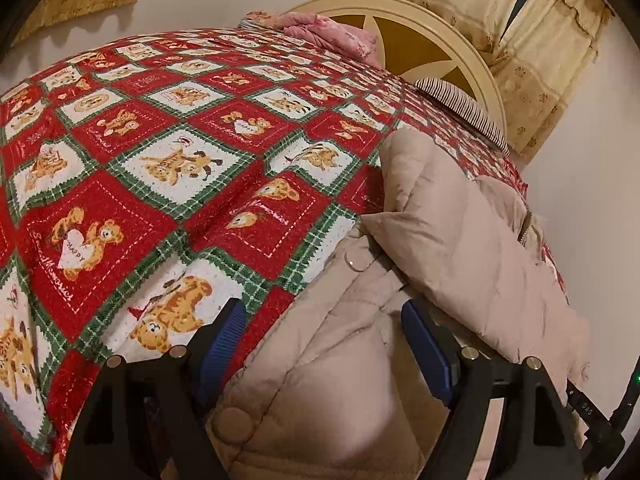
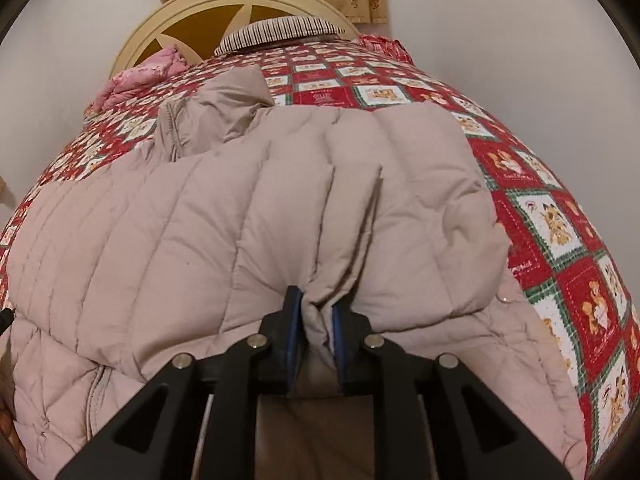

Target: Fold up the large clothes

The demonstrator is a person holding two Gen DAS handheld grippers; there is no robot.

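Observation:
A beige quilted down coat [image 2: 248,220] lies spread over a bed's red, green and white teddy-bear quilt [image 2: 560,216]. My right gripper [image 2: 316,300] is shut on a pinched fold of the coat's near edge, and the fabric bunches up between its blue pads [image 2: 294,320]. In the left wrist view the same coat [image 1: 460,240] fills the lower right, with a snap button [image 1: 356,260] on its front flap. My left gripper [image 1: 320,320] hangs open over the coat's near edge. Coat fabric lies between its blue pads [image 1: 424,344], which do not press on it.
The quilt [image 1: 168,152] covers the whole bed. A round cream headboard [image 1: 432,36] stands at the far end with a striped pillow [image 1: 460,108] and a pink bundle of cloth [image 1: 332,32]. Lace curtains [image 1: 540,40] hang on the wall behind.

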